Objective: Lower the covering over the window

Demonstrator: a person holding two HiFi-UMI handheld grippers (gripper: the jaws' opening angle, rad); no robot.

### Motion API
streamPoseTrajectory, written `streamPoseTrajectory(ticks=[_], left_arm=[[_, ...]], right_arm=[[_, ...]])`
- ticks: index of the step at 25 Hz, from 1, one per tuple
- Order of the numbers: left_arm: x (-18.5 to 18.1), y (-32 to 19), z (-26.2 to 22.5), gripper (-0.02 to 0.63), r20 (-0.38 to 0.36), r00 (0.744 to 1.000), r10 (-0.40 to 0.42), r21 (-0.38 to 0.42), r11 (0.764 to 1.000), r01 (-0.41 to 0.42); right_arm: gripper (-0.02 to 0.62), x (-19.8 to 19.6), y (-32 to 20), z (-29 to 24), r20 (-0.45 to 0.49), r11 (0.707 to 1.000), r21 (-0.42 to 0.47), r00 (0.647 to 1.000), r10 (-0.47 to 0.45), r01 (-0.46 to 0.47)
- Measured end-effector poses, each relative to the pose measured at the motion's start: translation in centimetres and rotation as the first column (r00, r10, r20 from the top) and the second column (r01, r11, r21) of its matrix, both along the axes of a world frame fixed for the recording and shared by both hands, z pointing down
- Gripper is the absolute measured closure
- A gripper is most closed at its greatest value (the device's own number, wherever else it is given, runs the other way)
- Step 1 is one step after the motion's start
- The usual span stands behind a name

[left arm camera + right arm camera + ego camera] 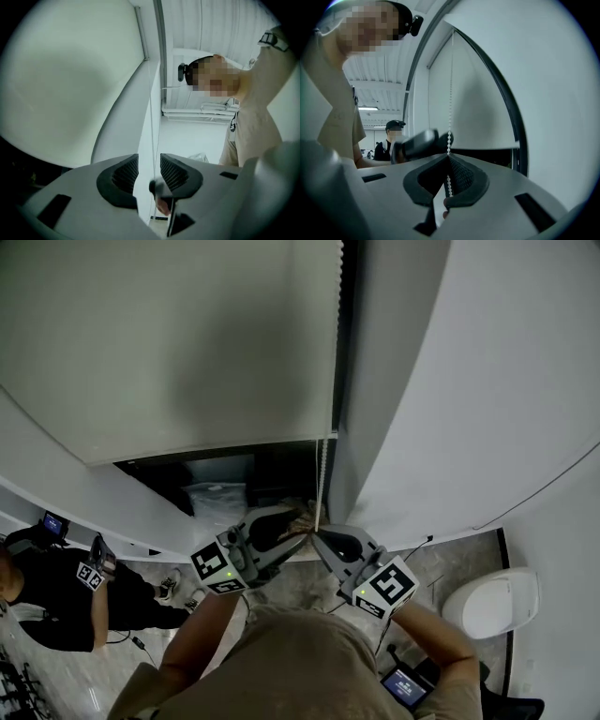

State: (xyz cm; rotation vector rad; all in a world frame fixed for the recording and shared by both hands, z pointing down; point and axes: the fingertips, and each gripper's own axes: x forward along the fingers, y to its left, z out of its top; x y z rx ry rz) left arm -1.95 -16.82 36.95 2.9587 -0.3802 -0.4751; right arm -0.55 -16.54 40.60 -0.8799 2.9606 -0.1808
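A pale roller blind point(187, 343) covers most of the window, with a dark gap point(234, 474) below its bottom bar. The white bead chain point(323, 474) hangs along the window's right side. Both grippers meet at the chain's lower part. My right gripper point(317, 536) is shut on the bead chain point(450, 93), which runs down between its pressed pads point(447, 161). My left gripper point(298, 538) is open: the thin chain point(151, 117) passes through the gap between its pads point(149, 171) without being pinched. The blind point(478, 103) also shows in the right gripper view.
A white wall point(469, 381) flanks the window on the right. A person in black point(56, 587) stands at the lower left. A white rounded object point(492, 601) lies on the floor at right, and a small screen device point(405, 685) is near my feet.
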Motion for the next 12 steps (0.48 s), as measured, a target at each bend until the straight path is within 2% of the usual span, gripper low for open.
streamPoseTrajectory(ticks=[2,4,6,9,11,12], left_arm=[[1.2,-0.1,-2.7,0.469,-0.007,1.000,0.012,0.039,0.999,-0.011],[2.2,-0.6,-4.2,0.471,0.015,1.000,0.004,0.039,0.999,-0.004],[2.9,-0.8,-4.4,0.577,0.043,0.999,-0.017,0.040,0.999,0.015],[2.8,-0.6,-4.2,0.584,0.054,0.997,-0.062,0.069,0.996,0.058],[2.1,-1.2,-3.4,0.584,0.079,0.991,-0.111,0.084,0.991,0.104],[1.9,-1.4,-2.4,0.584,0.096,0.988,-0.121,0.074,0.991,0.114]], right_arm=[[0.588,0.3,0.8,0.9,-0.008,1.000,-0.016,1.000,-0.006,0.006],[0.588,-0.1,1.0,0.7,0.001,1.000,-0.011,1.000,-0.013,0.013],[0.588,-0.4,0.9,0.6,0.007,1.000,-0.019,1.000,-0.014,0.014],[0.586,0.7,0.6,0.6,-0.013,1.000,0.017,1.000,0.019,-0.019],[0.579,2.6,0.9,-0.6,0.017,0.996,0.069,0.998,0.055,-0.056],[0.535,3.6,0.9,-1.6,0.053,0.994,0.082,0.996,0.070,-0.074]])
